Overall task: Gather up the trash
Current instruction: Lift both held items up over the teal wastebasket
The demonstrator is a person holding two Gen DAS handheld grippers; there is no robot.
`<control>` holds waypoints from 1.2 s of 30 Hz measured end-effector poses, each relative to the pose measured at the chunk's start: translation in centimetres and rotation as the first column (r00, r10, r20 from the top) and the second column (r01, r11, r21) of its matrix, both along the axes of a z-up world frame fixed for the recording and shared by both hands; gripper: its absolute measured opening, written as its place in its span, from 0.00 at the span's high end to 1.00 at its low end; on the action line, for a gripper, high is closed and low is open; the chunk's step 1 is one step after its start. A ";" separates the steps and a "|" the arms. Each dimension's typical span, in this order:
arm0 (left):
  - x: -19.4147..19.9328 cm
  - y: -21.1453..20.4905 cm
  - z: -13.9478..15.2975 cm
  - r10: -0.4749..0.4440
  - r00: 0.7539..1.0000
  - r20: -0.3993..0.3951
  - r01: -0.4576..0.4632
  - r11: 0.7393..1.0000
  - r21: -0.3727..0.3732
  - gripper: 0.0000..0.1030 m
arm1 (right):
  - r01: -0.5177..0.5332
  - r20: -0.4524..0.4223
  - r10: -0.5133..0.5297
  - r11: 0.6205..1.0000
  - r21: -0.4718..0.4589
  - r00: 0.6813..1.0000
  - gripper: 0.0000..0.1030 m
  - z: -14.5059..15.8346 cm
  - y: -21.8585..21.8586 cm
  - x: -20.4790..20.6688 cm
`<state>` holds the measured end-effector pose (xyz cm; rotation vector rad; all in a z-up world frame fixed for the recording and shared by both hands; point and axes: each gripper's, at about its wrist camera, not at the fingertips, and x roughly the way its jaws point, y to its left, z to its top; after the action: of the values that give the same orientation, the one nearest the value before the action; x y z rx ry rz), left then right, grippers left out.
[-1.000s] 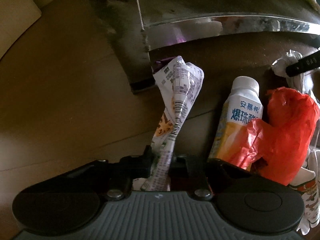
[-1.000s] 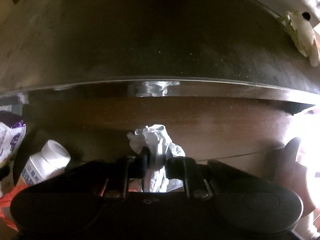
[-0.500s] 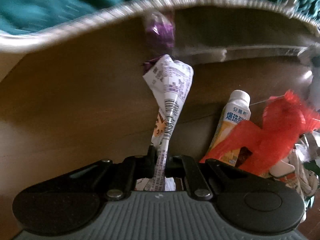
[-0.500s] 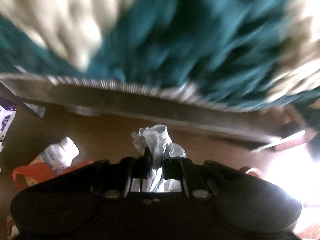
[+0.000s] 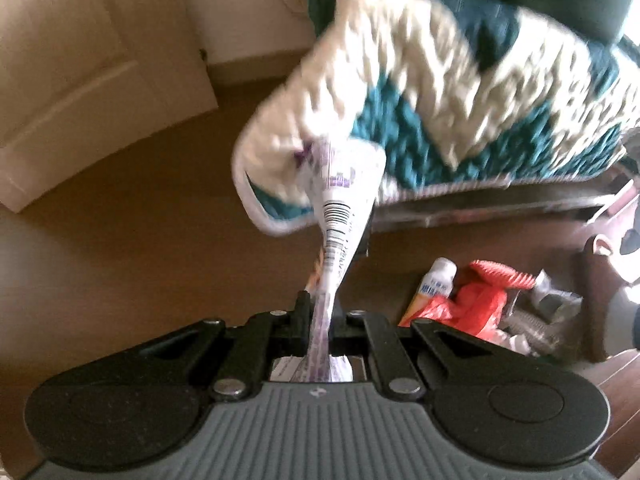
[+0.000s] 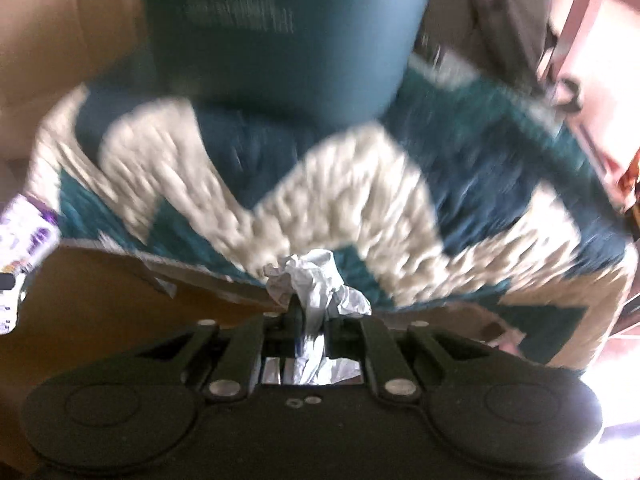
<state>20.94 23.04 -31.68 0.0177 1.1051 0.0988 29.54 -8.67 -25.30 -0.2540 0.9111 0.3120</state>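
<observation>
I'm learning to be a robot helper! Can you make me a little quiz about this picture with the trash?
1. True or false: the left gripper holds a red bag.
2. What is the right gripper squeezing?
A. crumpled white paper
B. a bottle
C. nothing
3. Fill in: on the floor, next to the red plastic bag, lies a small ____ with a white cap.

Key:
1. False. It pinches a printed wrapper with a barcode.
2. A, the crumpled white paper.
3. Bottle.
</observation>
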 end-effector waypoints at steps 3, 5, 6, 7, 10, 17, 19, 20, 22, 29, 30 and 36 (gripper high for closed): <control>-1.2 -0.1 4.0 0.003 0.999 0.038 -0.003 1.000 0.006 0.93 | -0.016 0.035 0.014 0.999 0.034 0.999 0.92 3.7 -0.3 -1.5; -2.0 -0.2 6.5 0.001 0.998 0.065 -0.001 1.000 0.003 0.93 | -0.031 0.061 0.027 0.998 0.056 0.998 0.92 6.0 -0.5 -2.6; -2.3 -0.5 7.8 0.000 0.997 0.080 0.000 1.000 0.006 0.93 | -0.041 0.073 0.035 0.997 0.072 0.997 0.92 7.2 -0.6 -3.0; -2.6 -0.6 9.2 0.000 0.996 0.092 -0.001 1.000 0.006 0.93 | -0.049 0.089 0.041 0.995 0.084 0.995 0.92 8.5 -0.7 -3.6; -3.6 -1.3 13.5 -0.001 0.992 0.126 0.001 1.000 0.003 0.93 | -0.073 0.144 0.056 0.991 0.116 0.988 0.92 13.0 -1.1 -5.1; -3.7 -2.9 24.3 -0.006 0.974 0.228 0.007 1.000 -0.001 0.93 | -0.129 0.309 0.071 0.977 0.172 0.948 0.92 23.7 -2.3 -5.8; -3.1 -3.2 27.4 -0.010 0.965 0.262 0.017 1.000 -0.023 0.93 | -0.138 0.354 0.068 0.974 0.177 0.933 0.92 26.7 -2.5 -5.5; -2.7 -3.5 28.5 -0.012 0.961 0.277 0.023 0.999 -0.034 0.93 | -0.141 0.375 0.067 0.975 0.173 0.925 0.92 28.0 -2.6 -5.3; -1.5 -4.2 31.5 -0.021 0.953 0.303 0.038 0.998 -0.049 0.93 | -0.154 0.414 0.072 0.974 0.168 0.907 0.92 30.5 -2.4 -4.7; 3.6 -7.9 40.4 -0.073 0.911 0.406 0.103 0.993 -0.051 0.93 | -0.124 0.544 0.029 0.983 0.138 0.839 0.92 35.2 -2.0 -0.3; 4.5 -8.5 41.2 -0.075 0.906 0.416 0.102 0.994 -0.045 0.93 | -0.112 0.555 0.015 0.984 0.142 0.832 0.92 35.3 -2.0 0.8; 10.0 -11.5 43.4 -0.073 0.901 0.427 0.111 0.992 -0.065 0.93 | -0.048 0.529 -0.051 0.984 0.172 0.847 0.92 34.9 -1.9 5.4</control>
<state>30.92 11.50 11.75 -0.0291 0.6685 -0.0322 34.91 -10.56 9.57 -0.1588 0.3269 0.2993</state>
